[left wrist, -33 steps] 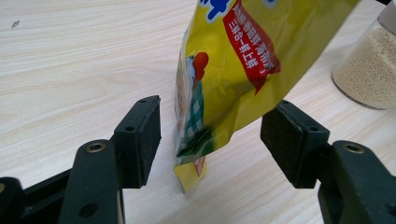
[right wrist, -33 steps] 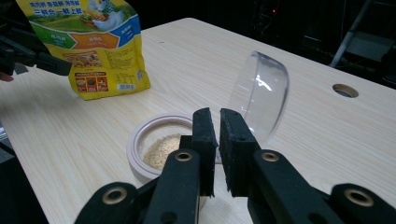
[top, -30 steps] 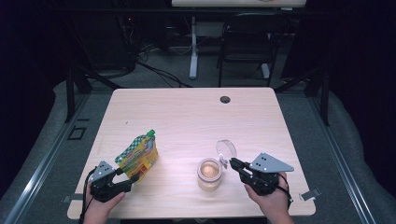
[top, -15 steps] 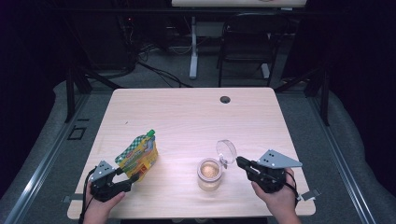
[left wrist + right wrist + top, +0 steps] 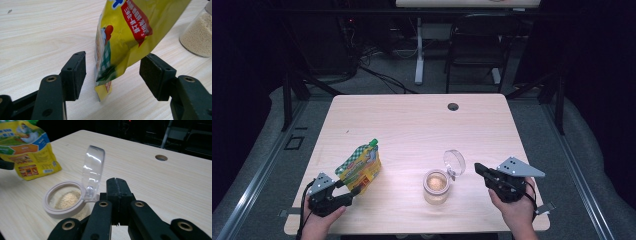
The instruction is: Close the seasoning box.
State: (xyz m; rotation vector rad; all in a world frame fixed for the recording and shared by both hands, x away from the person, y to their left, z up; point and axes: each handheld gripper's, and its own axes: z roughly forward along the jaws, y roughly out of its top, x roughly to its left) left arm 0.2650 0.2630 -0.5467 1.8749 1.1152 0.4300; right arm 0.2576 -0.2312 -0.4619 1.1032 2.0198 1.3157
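Observation:
A yellow and green spouted pouch stands tilted at the table's front left. My left gripper is open, and the pouch's bottom corner sits between its pads with a gap on the left side. A glass jar of beige grains stands at front centre, its clear hinged lid flipped up. My right gripper lies just right of the jar. Its jaws have just been closing and are now shut with nothing between them. In the right gripper view the tips are beside the lid and apart from it.
The wooden table has a round cable hole near its far edge. Dark floor, cables and a chair frame lie beyond the table. The jar also appears at the right edge of the left gripper view.
My right gripper has drawn back a little to the right, away from the jar. The left gripper, the pouch and the jar have stayed in place.

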